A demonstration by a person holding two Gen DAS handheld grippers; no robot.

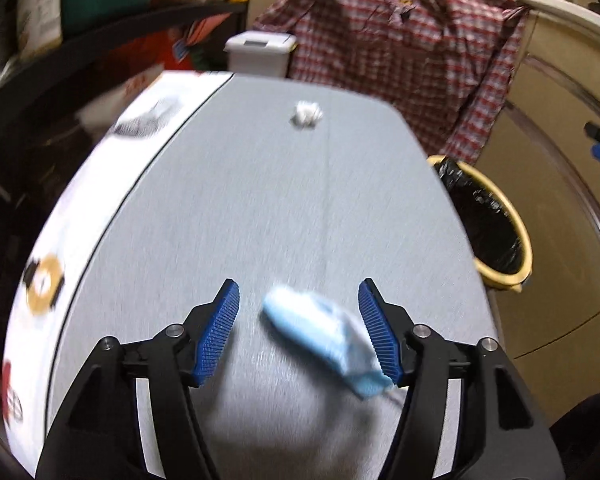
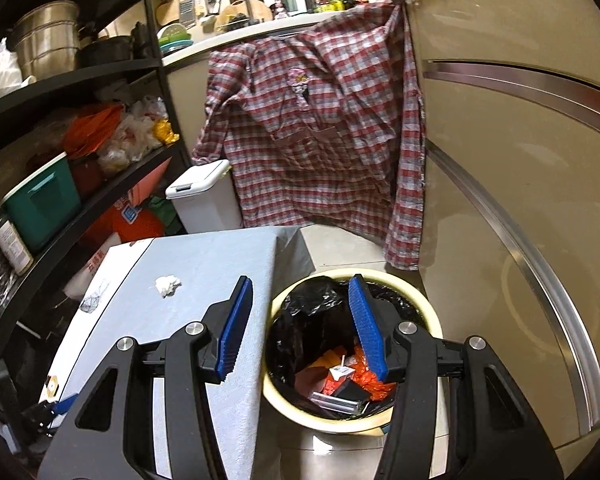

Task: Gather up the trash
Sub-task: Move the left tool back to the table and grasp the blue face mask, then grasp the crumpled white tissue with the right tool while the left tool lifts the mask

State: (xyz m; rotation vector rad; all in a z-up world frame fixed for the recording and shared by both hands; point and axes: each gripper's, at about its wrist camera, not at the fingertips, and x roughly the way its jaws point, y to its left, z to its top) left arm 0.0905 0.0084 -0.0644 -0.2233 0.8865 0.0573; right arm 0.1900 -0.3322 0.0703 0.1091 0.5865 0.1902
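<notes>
A light blue crumpled wrapper (image 1: 324,338) lies on the grey table (image 1: 260,200), between the fingers of my open left gripper (image 1: 298,300) and close to the right finger. A white paper ball (image 1: 306,114) sits near the table's far edge; it also shows in the right wrist view (image 2: 167,285). A yellow bin with a black liner (image 2: 424,312) stands on the floor to the right of the table (image 2: 204,264) and holds several pieces of trash; its rim shows in the left wrist view (image 1: 504,216). My right gripper (image 2: 302,298) is open and empty above the bin's left rim.
A plaid shirt (image 2: 316,132) hangs behind the table. A white lidded bin (image 2: 204,196) stands at the far end. Dark shelves (image 2: 60,128) with boxes and bags run along the left. Beige cabinet doors (image 2: 520,160) are on the right. A white box (image 1: 80,208) lies along the table's left side.
</notes>
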